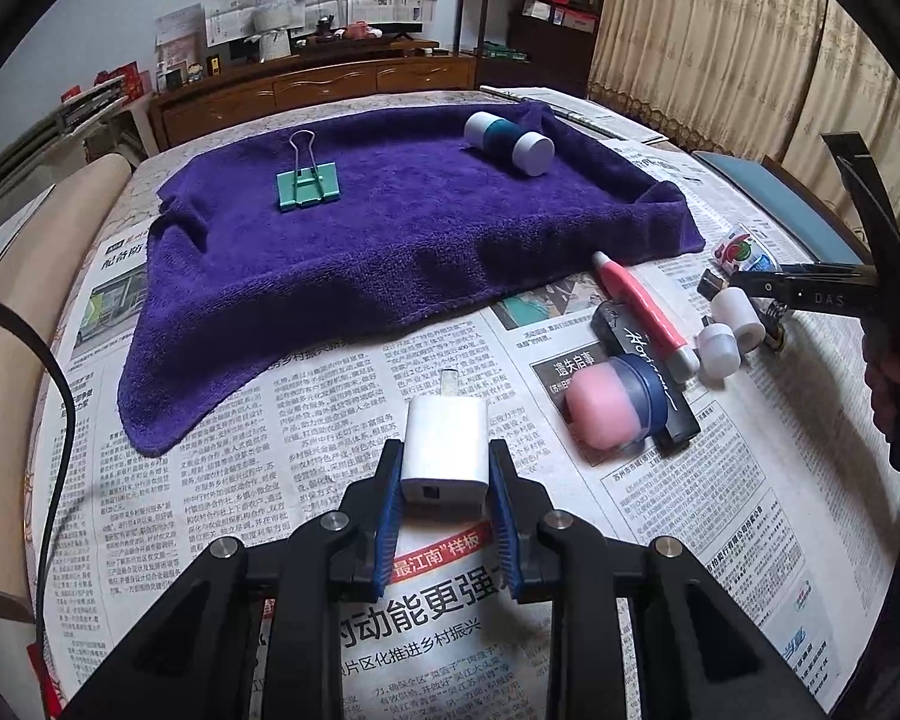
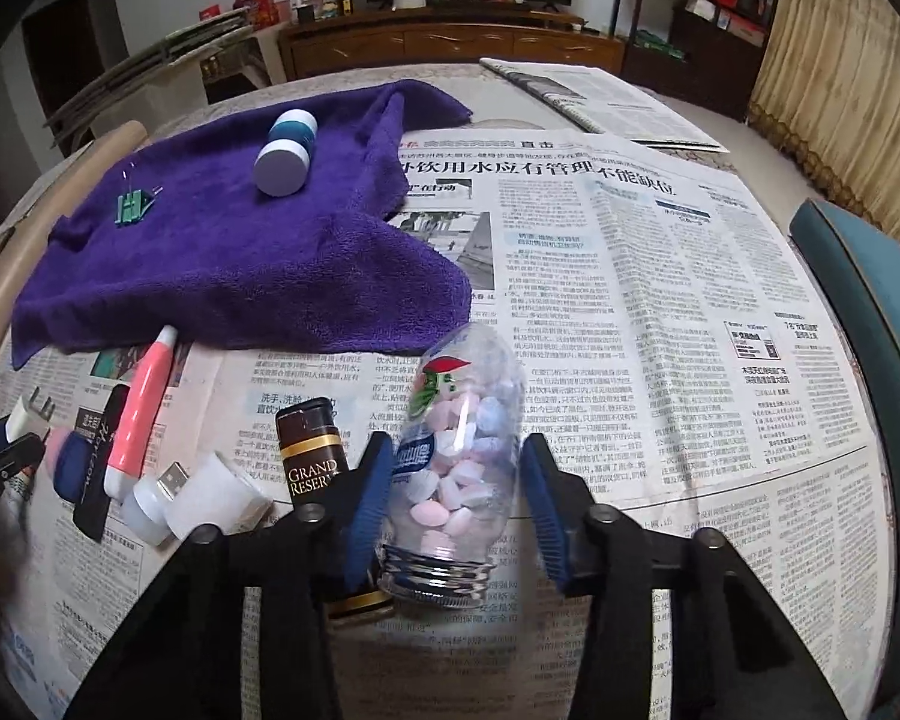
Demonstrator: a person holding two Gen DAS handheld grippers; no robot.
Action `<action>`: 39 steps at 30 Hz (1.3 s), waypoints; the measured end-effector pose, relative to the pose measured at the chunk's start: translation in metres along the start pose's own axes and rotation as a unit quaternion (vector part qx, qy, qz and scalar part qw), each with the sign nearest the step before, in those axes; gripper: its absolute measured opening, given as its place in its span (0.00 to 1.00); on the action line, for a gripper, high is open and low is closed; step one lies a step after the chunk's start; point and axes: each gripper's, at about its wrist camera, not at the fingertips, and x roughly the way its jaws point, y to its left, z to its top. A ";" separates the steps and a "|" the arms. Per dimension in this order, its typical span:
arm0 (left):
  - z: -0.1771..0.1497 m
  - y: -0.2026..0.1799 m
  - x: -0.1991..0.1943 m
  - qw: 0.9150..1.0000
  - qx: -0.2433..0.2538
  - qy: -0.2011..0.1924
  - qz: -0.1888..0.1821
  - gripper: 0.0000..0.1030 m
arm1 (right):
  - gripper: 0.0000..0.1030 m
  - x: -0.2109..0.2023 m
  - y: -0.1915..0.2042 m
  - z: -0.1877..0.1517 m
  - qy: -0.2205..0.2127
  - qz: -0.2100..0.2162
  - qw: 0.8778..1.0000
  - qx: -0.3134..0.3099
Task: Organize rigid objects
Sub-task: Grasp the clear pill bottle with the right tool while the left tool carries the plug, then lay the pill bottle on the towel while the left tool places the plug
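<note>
Left wrist view: left tongs clamp white charger — above newspaper.

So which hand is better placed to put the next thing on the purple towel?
Left, probably: the left gripper already clamps the charger facing the towel; the right gripper's pads still flank the bottle.

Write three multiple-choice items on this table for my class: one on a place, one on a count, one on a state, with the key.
1. Where is the clip? A. on the towel B. on the newspaper C. in a gripper
2. How many things lie on the towel? A. one B. two C. four
3. The left gripper is: A. open, empty B. shut on the charger C. shut on a pen
Key: 1 A, it sits on the purple cloth; 2 B, only clip and jar lie there; 3 B, both pads press the charger's sides.
</note>
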 end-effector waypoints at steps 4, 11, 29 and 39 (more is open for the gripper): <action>0.000 0.004 -0.002 1.000 -0.010 -0.002 0.002 0.25 | 0.41 -0.001 -0.004 0.001 -0.001 0.014 1.000 0.008; 0.005 0.009 -0.015 1.000 -0.026 -0.017 0.001 0.25 | 0.41 -0.015 -0.005 0.001 -0.010 0.035 0.999 0.012; 0.063 0.038 -0.063 0.996 -0.066 -0.055 0.027 0.25 | 0.41 -0.055 0.025 0.060 -0.059 0.085 0.995 -0.011; 0.108 0.060 -0.039 0.993 -0.088 -0.060 0.040 0.25 | 0.41 -0.019 0.067 0.117 -0.031 0.100 0.993 -0.063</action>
